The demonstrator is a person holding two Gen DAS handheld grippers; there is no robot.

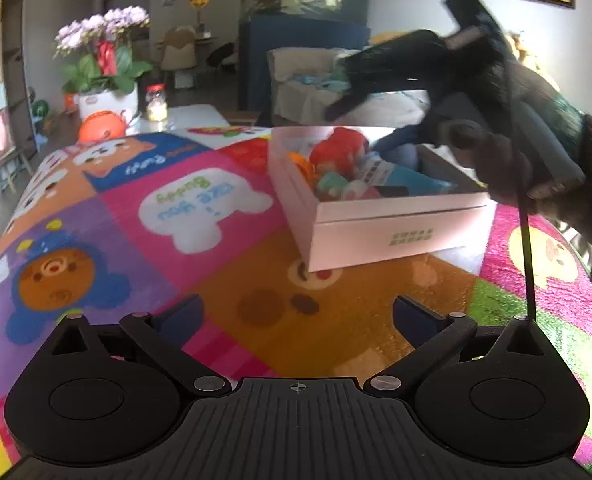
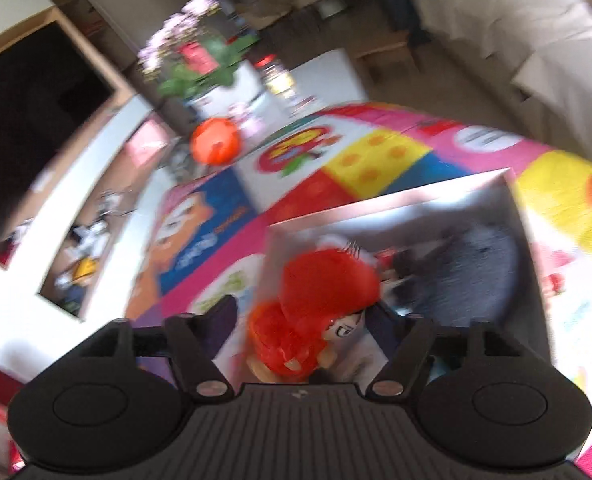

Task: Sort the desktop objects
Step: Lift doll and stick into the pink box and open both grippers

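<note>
Left gripper (image 1: 298, 312), jaws wide and empty over the bare play mat (image 1: 143, 264); white box (image 1: 376, 216) far-right of it; right gripper (image 2: 302, 320), nearer, unclenched astride the red-haired doll (image 2: 320, 300) inside.

Motion blur smears the right-wrist view, so the box (image 2: 392, 204) contents beyond the red-haired doll (image 2: 320, 304) at twelve o'clock stay unidentifiable, especially the grey mass (image 2: 480, 272).

Daylit room, bright and soft. Left view mostly sharp; only the dark sleeve (image 1: 416, 64) at upper right smears. Right view heavily motion-blurred throughout, doll (image 2: 320, 304) and box (image 2: 416, 196) soft-edged. Fisheye bends edges. Pale glare at far left.
</note>
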